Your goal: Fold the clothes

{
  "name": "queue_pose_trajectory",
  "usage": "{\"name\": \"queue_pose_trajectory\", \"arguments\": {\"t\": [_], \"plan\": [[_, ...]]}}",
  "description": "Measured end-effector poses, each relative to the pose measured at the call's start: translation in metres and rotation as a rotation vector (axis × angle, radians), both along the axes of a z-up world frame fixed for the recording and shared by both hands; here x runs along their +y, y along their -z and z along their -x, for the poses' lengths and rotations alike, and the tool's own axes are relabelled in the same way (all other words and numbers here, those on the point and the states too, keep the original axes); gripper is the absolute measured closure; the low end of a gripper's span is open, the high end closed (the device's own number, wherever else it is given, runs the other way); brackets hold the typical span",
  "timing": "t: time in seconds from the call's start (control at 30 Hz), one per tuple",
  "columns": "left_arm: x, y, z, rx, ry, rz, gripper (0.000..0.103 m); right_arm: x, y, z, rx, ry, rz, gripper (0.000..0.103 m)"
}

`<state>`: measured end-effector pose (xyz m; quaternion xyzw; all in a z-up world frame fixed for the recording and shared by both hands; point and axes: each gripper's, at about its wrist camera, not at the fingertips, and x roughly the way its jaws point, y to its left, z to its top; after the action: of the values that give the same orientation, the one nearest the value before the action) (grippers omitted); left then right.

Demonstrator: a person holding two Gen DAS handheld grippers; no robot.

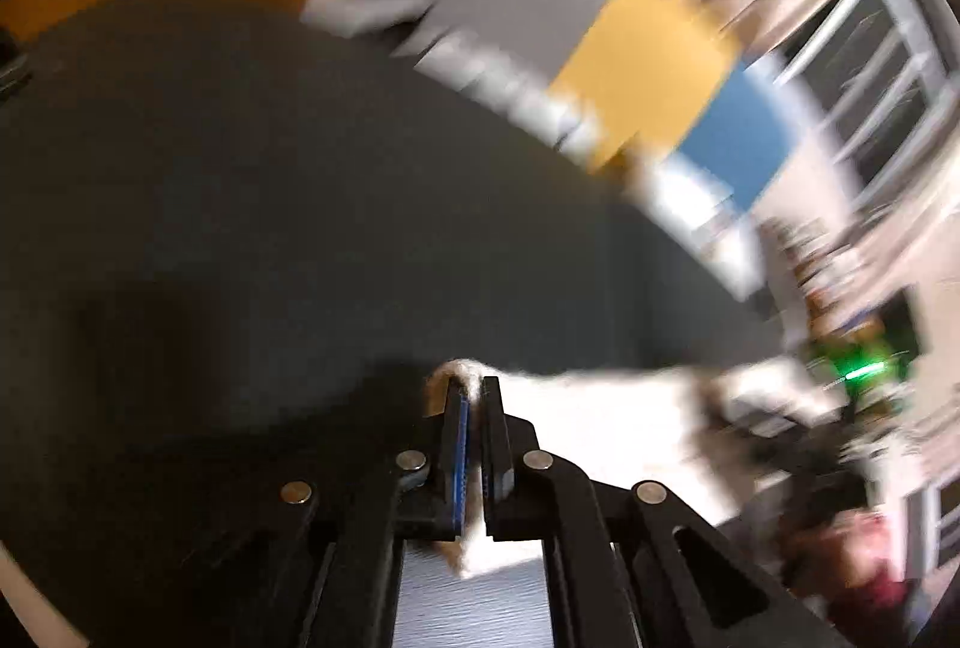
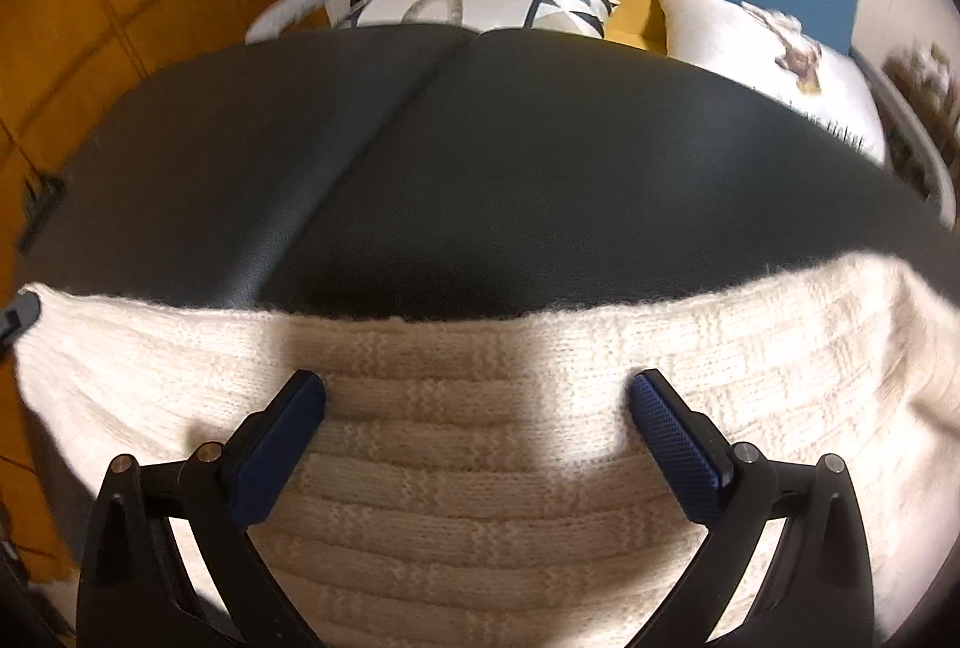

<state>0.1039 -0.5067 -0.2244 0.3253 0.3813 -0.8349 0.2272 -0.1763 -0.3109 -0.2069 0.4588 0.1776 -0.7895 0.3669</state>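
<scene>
The cream knitted sweater (image 2: pixel 480 468) lies across the near edge of the dark leather surface (image 2: pixel 510 138). At the sweater's left corner the left gripper (image 1: pixel 473 396) is clenched on a fold of the knit. Further right, over the sweater's middle, the right gripper (image 2: pixel 478 390) hovers with jaws spread wide, grasping nothing.

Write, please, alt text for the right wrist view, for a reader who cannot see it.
The open right gripper hovers over a cream knitted sweater spread on a dark leather-like surface, its two blue-padded fingers wide apart. Behind the surface lie two printed pillows against grey, yellow and blue panels.
</scene>
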Motion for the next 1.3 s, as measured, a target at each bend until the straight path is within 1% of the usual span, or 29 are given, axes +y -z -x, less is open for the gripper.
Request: {"name": "queue_pose_trajectory", "arguments": {"t": [0.07,0.17,0.23,0.27,0.33,0.43,0.5,0.57,0.63,0.67,0.73,0.83,0.87,0.93,1.0,1.07,1.13,1.23,1.3], "plan": [[-0.006,0.016,-0.008,-0.030,-0.021,-0.053,0.099,-0.006,0.001,-0.004,0.017,-0.002,-0.007,0.000],[-0.010,0.016,-0.019,0.000,-0.043,-0.136,0.096,-0.007,0.001,-0.004,0.011,0.001,-0.001,0.000],[-0.009,0.014,-0.027,0.018,-0.045,-0.175,0.084,-0.005,0.000,-0.002,-0.005,-0.004,0.007,0.000],[-0.007,0.011,-0.033,0.022,-0.048,-0.183,0.082,-0.002,-0.002,-0.001,-0.020,-0.009,0.014,0.000],[-0.004,0.004,-0.046,0.023,-0.073,-0.161,0.082,0.012,-0.010,-0.002,-0.049,0.002,0.044,0.000],[0.004,-0.009,-0.068,0.054,-0.115,-0.142,0.082,0.052,-0.034,-0.012,-0.013,0.031,0.144,0.000],[0.011,-0.019,-0.082,0.070,-0.145,-0.122,0.082,0.087,-0.041,-0.018,-0.010,0.030,0.168,0.000],[0.021,-0.027,-0.082,0.084,-0.134,-0.105,0.082,0.131,-0.041,-0.022,-0.021,0.054,0.161,0.000],[0.043,-0.033,-0.061,0.089,-0.056,-0.101,0.082,0.184,-0.038,-0.023,-0.055,0.105,0.166,0.000],[0.053,-0.036,-0.050,0.092,-0.017,-0.099,0.082,0.216,-0.038,-0.024,-0.057,0.151,0.172,0.000],[0.074,-0.042,-0.029,0.097,0.062,-0.095,0.082,0.279,-0.039,-0.025,-0.024,0.277,0.160,0.000],[0.106,-0.050,0.003,0.104,0.179,-0.089,0.082,0.371,-0.051,-0.037,0.067,0.470,0.109,0.000],[0.120,-0.050,0.016,0.107,0.226,-0.106,0.082,0.394,-0.055,-0.041,0.087,0.518,0.091,0.000],[0.161,-0.041,0.054,0.114,0.352,-0.214,0.082,0.446,-0.061,-0.048,0.112,0.615,0.054,0.000],[0.202,-0.033,0.091,0.114,0.471,-0.317,0.082,0.474,-0.058,-0.055,0.090,0.659,0.053,0.000],[0.250,-0.024,0.130,0.084,0.559,-0.394,0.082,0.498,-0.053,-0.063,0.065,0.689,0.061,0.000],[0.295,-0.017,0.167,0.055,0.639,-0.465,0.082,0.503,-0.047,-0.067,0.070,0.678,0.067,0.000],[0.342,-0.013,0.219,0.028,0.695,-0.536,0.082,0.497,-0.040,-0.062,0.123,0.676,0.040,0.000],[0.364,-0.010,0.245,0.009,0.705,-0.560,0.082,0.495,-0.034,-0.058,0.156,0.678,0.019,0.000]]}}
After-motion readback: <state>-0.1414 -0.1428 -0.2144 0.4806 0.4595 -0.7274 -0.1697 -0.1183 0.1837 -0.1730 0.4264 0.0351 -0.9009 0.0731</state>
